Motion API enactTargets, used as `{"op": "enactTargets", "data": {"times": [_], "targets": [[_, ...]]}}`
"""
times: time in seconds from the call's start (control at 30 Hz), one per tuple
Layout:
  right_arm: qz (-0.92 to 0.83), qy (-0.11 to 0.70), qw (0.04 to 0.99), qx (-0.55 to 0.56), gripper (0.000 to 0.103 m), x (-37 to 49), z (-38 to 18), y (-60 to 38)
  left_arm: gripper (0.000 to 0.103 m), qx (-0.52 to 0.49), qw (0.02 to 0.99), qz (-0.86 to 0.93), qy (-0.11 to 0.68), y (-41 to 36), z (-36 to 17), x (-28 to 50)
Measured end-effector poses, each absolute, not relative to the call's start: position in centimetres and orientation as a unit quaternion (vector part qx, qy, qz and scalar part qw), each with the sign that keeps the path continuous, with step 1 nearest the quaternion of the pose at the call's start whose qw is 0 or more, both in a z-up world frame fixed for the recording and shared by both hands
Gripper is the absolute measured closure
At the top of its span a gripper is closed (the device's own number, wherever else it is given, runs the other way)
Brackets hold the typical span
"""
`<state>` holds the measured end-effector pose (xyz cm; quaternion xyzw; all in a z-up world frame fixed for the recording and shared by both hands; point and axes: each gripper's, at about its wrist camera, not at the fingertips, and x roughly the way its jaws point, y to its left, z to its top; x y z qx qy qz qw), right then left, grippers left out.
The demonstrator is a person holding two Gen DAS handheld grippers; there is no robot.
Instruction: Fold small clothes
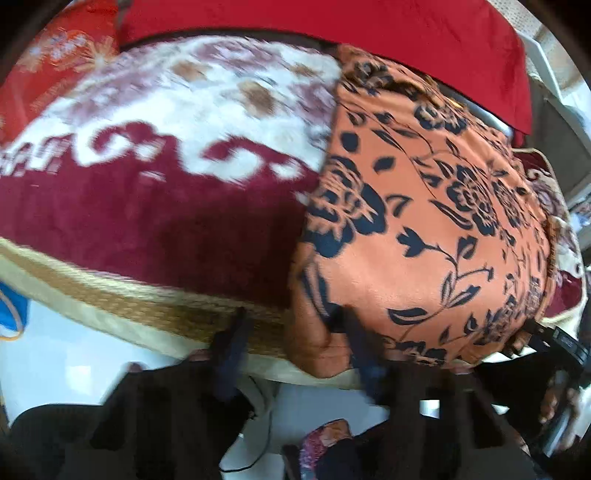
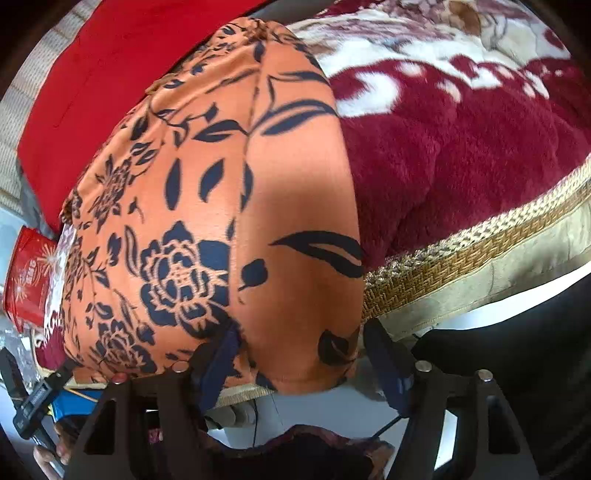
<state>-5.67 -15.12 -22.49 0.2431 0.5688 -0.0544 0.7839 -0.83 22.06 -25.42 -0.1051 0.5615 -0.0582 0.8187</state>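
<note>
An orange garment with a black flower print (image 1: 436, 221) lies spread on the maroon and white blanket (image 1: 166, 206). It also fills the right wrist view (image 2: 229, 206). My left gripper (image 1: 295, 343) is open at the garment's near left corner, which hangs over the bed edge between the fingers. My right gripper (image 2: 299, 354) is open around the garment's near right corner, its left finger (image 2: 218, 354) partly under the cloth. The other gripper shows at the left edge of the right wrist view (image 2: 33, 398).
A red cloth (image 1: 332, 26) lies along the far side of the bed. The blanket's woven gold border (image 2: 461, 258) runs along the near edge. A red box (image 2: 29, 273) stands at the left. White floor and a black cable (image 1: 258, 443) lie below.
</note>
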Motion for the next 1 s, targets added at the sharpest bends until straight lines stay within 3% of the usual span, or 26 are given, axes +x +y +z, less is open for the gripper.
{"op": "enactTargets", "data": {"times": [0.1, 0.2, 0.27, 0.37, 0.47, 0.53, 0.57, 0.6, 0.67, 0.7, 0.73, 0.77, 1.0], "targets": [[-0.050, 0.563, 0.780, 0.267, 0.022, -5.6, -23.5, -16.0, 0.073, -0.109, 0.816, -0.071, 0.563, 21.8, -26.1, -0.7], [-0.009, 0.554, 0.765, 0.328, 0.026, -6.2, -24.8, -18.0, 0.084, -0.107, 0.818, -0.084, 0.558, 21.6, -25.8, -0.8], [0.031, 0.542, 0.754, 0.371, 0.056, -6.5, -25.0, -18.8, 0.090, -0.106, 0.820, -0.095, 0.554, 21.4, -25.4, -0.9], [0.046, 0.536, 0.765, 0.354, 0.079, -6.6, -23.7, -19.2, 0.091, -0.110, 0.823, -0.117, 0.545, 21.2, -24.4, -0.7], [0.063, 0.528, 0.766, 0.361, 0.081, -7.2, -22.4, -19.6, 0.089, -0.096, 0.822, -0.129, 0.546, 20.6, -24.3, 0.2], [0.068, 0.519, 0.763, 0.380, 0.081, -7.8, -21.7, -20.2, 0.075, -0.095, 0.816, -0.126, 0.556, 20.2, -24.4, 1.0], [0.066, 0.515, 0.762, 0.386, 0.081, -8.0, -21.7, -20.6, 0.062, -0.100, 0.812, -0.128, 0.561, 20.1, -24.6, 1.3], [0.062, 0.513, 0.763, 0.389, 0.081, -8.1, -21.5, -21.0, 0.060, -0.103, 0.811, -0.130, 0.561, 19.9, -24.7, 1.6], [0.052, 0.510, 0.764, 0.391, 0.081, -8.4, -21.3, -21.7, 0.062, -0.097, 0.813, -0.136, 0.558, 19.3, -24.8, 1.7], [0.048, 0.510, 0.762, 0.396, 0.081, -8.5, -21.5, -22.2, 0.079, -0.087, 0.816, -0.138, 0.555, 18.9, -24.8, 1.7], [0.048, 0.510, 0.757, 0.405, 0.081, -8.8, -21.9, -22.7, 0.090, -0.076, 0.819, -0.138, 0.551, 18.4, -24.8, 1.6], [0.056, 0.507, 0.753, 0.417, 0.081, -8.6, -22.1, -22.6, 0.093, -0.072, 0.821, -0.140, 0.548, 17.9, -24.6, 1.6], [0.171, 0.427, 0.752, 0.472, 0.081, -6.5, -17.8, -22.4, 0.095, -0.134, 0.830, -0.220, 0.495, 17.6, -18.7, 3.2]]}}
